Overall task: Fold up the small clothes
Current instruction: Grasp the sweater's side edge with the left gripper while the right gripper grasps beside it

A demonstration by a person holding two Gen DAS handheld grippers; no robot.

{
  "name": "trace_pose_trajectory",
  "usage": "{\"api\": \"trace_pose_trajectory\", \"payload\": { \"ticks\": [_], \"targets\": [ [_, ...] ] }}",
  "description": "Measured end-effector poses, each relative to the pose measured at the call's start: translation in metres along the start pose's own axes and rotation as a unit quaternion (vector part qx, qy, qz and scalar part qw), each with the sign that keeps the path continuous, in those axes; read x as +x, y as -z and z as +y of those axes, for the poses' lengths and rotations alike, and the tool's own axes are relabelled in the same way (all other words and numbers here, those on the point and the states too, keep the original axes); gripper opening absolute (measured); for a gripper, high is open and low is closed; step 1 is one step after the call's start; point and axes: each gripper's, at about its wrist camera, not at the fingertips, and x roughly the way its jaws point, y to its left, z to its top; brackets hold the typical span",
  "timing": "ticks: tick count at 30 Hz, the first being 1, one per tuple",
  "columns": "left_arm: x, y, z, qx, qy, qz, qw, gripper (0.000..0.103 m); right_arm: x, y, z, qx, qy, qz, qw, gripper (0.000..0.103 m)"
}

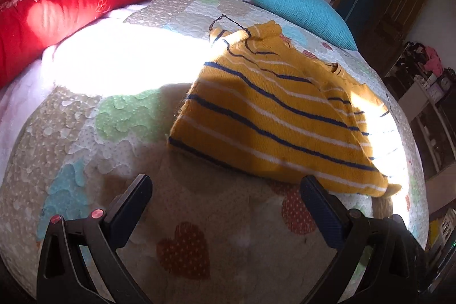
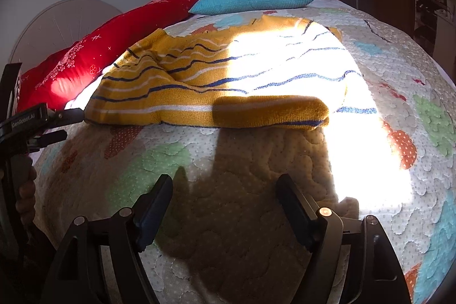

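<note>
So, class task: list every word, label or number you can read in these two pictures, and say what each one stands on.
"GenRobot.AI": white letters on the left gripper's black body, seen in the right wrist view.
Items on the shelves: too blurred to read.
Nothing else carries text.

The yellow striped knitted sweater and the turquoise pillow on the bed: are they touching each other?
Apart. In the left wrist view, a strip of patchwork quilt shows between the yellow striped knitted sweater and the turquoise pillow.
</note>
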Motion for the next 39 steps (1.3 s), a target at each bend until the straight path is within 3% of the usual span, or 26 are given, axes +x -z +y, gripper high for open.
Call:
{"api": "trace_pose_trajectory", "payload": {
  "ticks": [5, 7, 9, 10, 11, 14, 17, 21, 24, 26, 30, 34, 37, 39],
  "targets": [
    [0.04, -0.028, 0.016, -0.056, 0.064, 0.016, 0.9962, 0.102, 0.005, 0.003, 0.011, -0.043, 0.019, -0.004, 0.999, 0.088],
    [0.049, -0.039, 0.023, -0.085, 0.079, 0.012, 0.9932, 0.094, 0.007, 0.004, 0.014, -0.052, 0.024, -0.005, 0.998, 0.09],
    [0.056, -0.052, 0.031, -0.108, 0.083, 0.017, 0.9906, 0.06, 0.008, 0.003, 0.014, -0.051, 0.026, -0.005, 0.998, 0.09],
    [0.06, -0.058, 0.037, -0.117, 0.093, 0.028, 0.9884, 0.02, 0.008, 0.003, 0.014, -0.05, 0.027, -0.004, 0.998, 0.09],
    [0.064, -0.062, 0.044, -0.135, 0.114, 0.041, 0.9834, 0.008, 0.009, 0.002, 0.014, -0.049, 0.028, -0.002, 0.998, 0.09],
    [0.066, -0.067, 0.066, -0.174, 0.137, 0.035, 0.9746, 0.008, 0.002, -0.007, 0.012, -0.03, 0.021, 0.016, 0.999, 0.085],
    [0.067, -0.058, 0.065, -0.164, 0.146, 0.031, 0.9752, 0.009, -0.016, -0.035, 0.012, 0.0, -0.025, 0.005, 1.0, 0.083],
    [0.061, -0.045, 0.06, -0.151, 0.151, 0.011, 0.9769, 0.009, -0.013, -0.1, 0.043, -0.037, -0.046, -0.008, 0.998, 0.083],
    [0.062, -0.039, 0.066, -0.153, 0.166, 0.0, 0.974, 0.009, 0.023, -0.152, 0.082, -0.061, -0.084, 0.012, 0.994, 0.083],
    [0.065, -0.033, 0.07, -0.151, 0.176, -0.013, 0.9727, 0.01, 0.058, -0.181, 0.113, -0.085, -0.086, 0.025, 0.992, 0.083],
    [0.066, -0.033, 0.073, -0.151, 0.189, -0.026, 0.97, 0.011, 0.149, -0.222, 0.167, -0.105, -0.094, 0.101, 0.985, 0.083],
    [0.064, -0.029, 0.075, -0.152, 0.2, -0.034, 0.9674, 0.011, 0.219, -0.227, 0.208, -0.122, -0.058, 0.162, 0.977, 0.083],
    [0.064, -0.029, 0.075, -0.153, 0.207, -0.037, 0.9657, 0.011, 0.247, -0.216, 0.233, -0.176, 0.012, 0.187, 0.966, 0.084],
    [0.064, -0.03, 0.075, -0.153, 0.208, -0.037, 0.9653, 0.011, 0.258, -0.203, 0.246, -0.233, 0.064, 0.195, 0.95, 0.083]
  ]
}}
